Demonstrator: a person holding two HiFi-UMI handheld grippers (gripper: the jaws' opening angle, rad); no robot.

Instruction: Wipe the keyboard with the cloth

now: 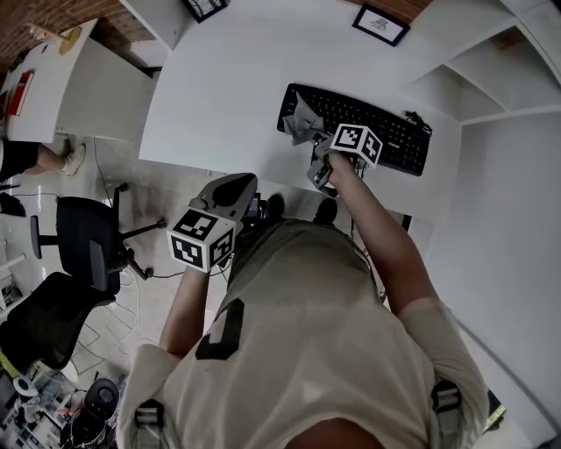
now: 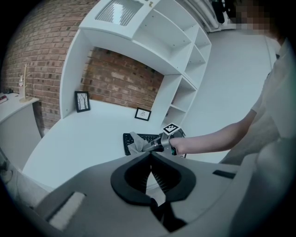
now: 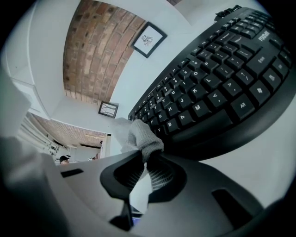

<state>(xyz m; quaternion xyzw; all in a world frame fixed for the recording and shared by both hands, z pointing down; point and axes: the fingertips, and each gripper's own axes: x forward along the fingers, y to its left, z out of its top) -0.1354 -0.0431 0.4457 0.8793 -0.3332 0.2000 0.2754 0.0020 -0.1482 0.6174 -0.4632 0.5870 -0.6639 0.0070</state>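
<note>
Jaws of our right gripper (image 3: 145,159) clamp the grey knitted cloth (image 1: 302,118) on the black plastic keyboard's (image 1: 390,133) left end, keys stretching toward frame right; our left gripper (image 2: 150,155) hangs closed, empty, well apart.

A wide white desk with a rounded front edge (image 1: 219,88) fills the upper middle of the head view. Along the top edge of that frame stand a small black-framed picture (image 1: 380,23), right of centre, and a second black-framed picture (image 1: 206,7) near the middle. In the left gripper view a red-brown brick wall (image 2: 37,65) covers the left side, and white open shelving (image 2: 187,65) rises at the upper right. At the head view's lower left, pale floor tiles (image 1: 149,184) carry a black swivel office chair (image 1: 83,232), with another black chair (image 1: 39,329) below it. A separate white table (image 1: 61,88) sits at the upper left.
</note>
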